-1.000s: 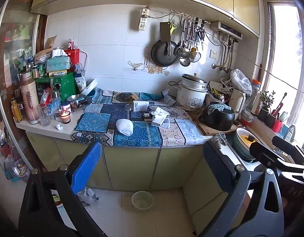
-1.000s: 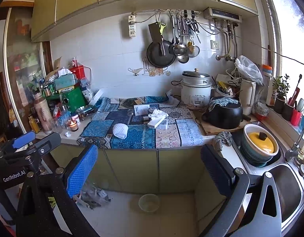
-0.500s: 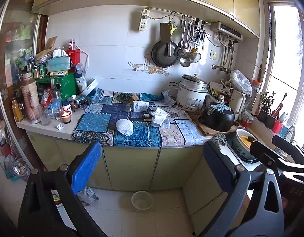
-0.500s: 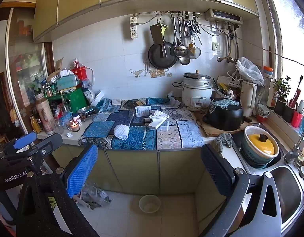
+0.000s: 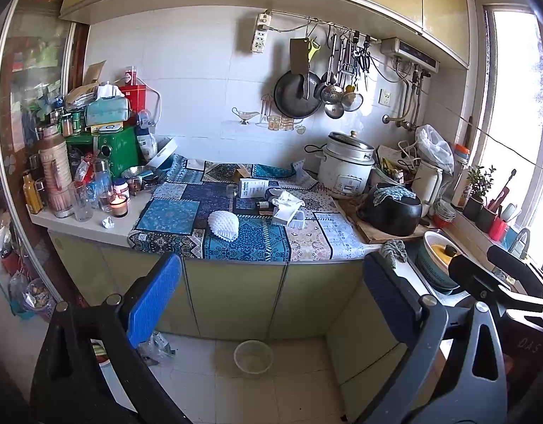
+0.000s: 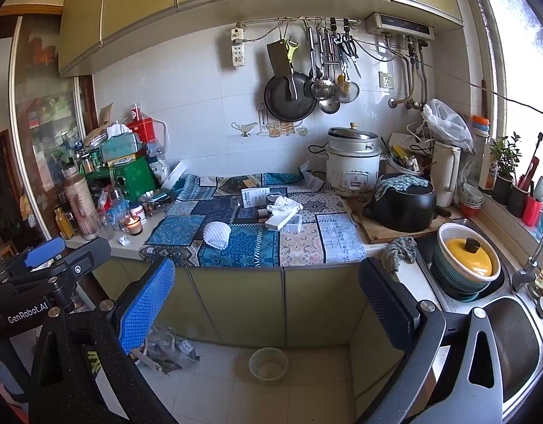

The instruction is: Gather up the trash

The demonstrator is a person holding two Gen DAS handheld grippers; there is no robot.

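Counter (image 5: pixel 94 226) unchanged, both grippers (image 5: pixel 271 300) (image 6: pixel 267 296) still spread wide, empty

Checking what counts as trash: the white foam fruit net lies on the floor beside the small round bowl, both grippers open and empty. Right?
Not quite: the white foam fruit net lies on the patterned blue countertop cloth, as the left wrist view shows. Both the left gripper and right gripper are open and empty.

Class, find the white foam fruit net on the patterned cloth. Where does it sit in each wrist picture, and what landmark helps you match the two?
Left wrist view: the foam net lies just left of centre, near the counter's front edge.
Right wrist view: the foam net lies left of centre, also near the front edge.
Shared landmark: the lit candle, further left on the bare counter.
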